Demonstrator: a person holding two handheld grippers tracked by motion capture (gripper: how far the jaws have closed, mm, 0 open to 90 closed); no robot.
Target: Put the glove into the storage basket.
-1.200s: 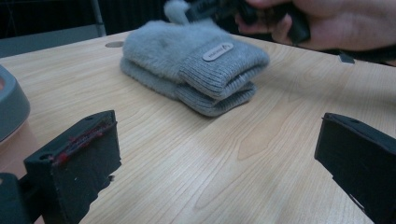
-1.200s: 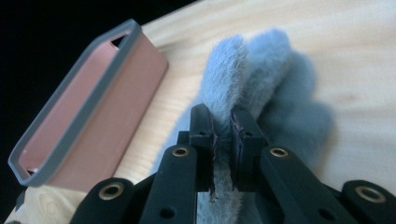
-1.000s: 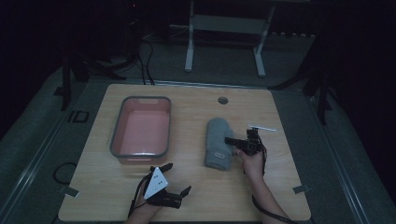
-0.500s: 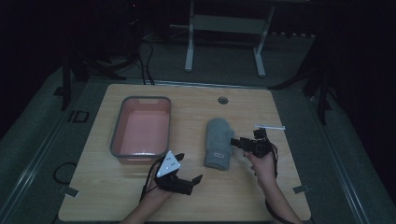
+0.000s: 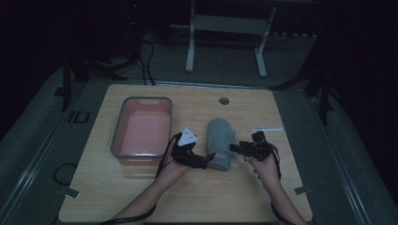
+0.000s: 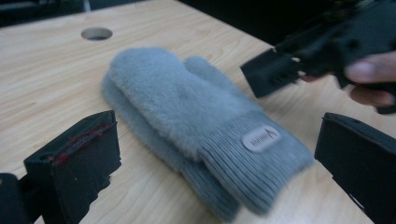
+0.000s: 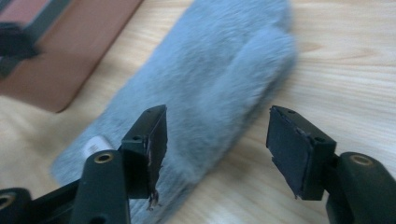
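Grey fluffy mittens (image 6: 187,116) stacked (ribbed cuffs, small tag).

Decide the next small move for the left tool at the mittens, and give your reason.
Probably ease the left tool forward and close it on the cuffs of the mittens. Its jaws stand open on either side of the cuff end, not yet touching. The right tool, whose jaws have just been opening, is open beside the mittens, so nothing holds them.

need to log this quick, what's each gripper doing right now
Left gripper: open, nothing held, jaws either side of the mittens' cuffs.
Right gripper: open, jaws just been opening, nothing held.
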